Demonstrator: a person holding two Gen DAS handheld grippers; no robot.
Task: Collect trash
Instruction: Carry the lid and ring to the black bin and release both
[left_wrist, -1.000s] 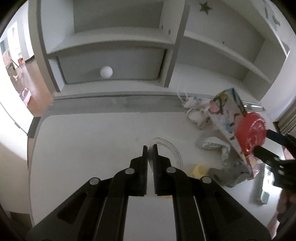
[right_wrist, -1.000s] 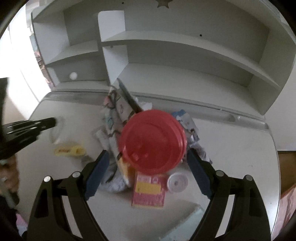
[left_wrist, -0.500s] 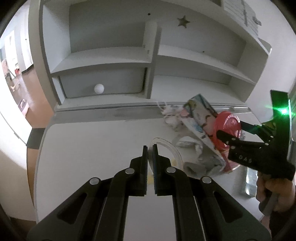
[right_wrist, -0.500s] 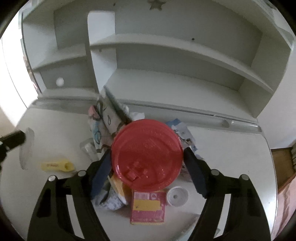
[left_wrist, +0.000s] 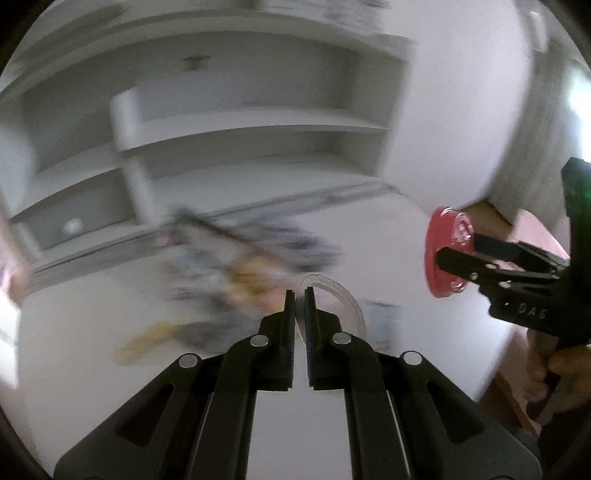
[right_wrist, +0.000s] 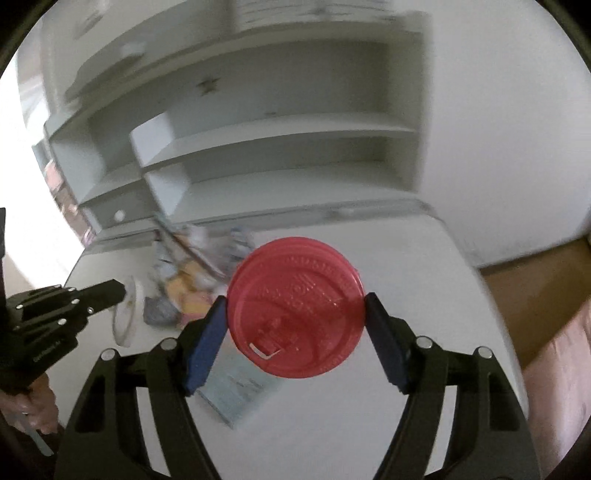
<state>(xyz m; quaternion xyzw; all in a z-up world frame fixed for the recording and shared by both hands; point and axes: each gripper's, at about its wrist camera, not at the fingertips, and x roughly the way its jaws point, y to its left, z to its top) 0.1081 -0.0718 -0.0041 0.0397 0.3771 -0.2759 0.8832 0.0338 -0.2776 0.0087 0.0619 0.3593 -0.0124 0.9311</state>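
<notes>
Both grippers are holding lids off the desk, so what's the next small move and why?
Probably carry both on to the right, past the desk edge, though no bin shows. The right gripper is shut on the red lid and the left gripper on the clear lid, both lifted clear of the blurred trash pile, so neither can take more.

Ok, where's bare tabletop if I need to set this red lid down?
Bare white tabletop lies beyond the red plastic lid toward the right edge, up to the shelf unit. The left-centre is crowded: blurred litter pile and flat paper packet.
</notes>
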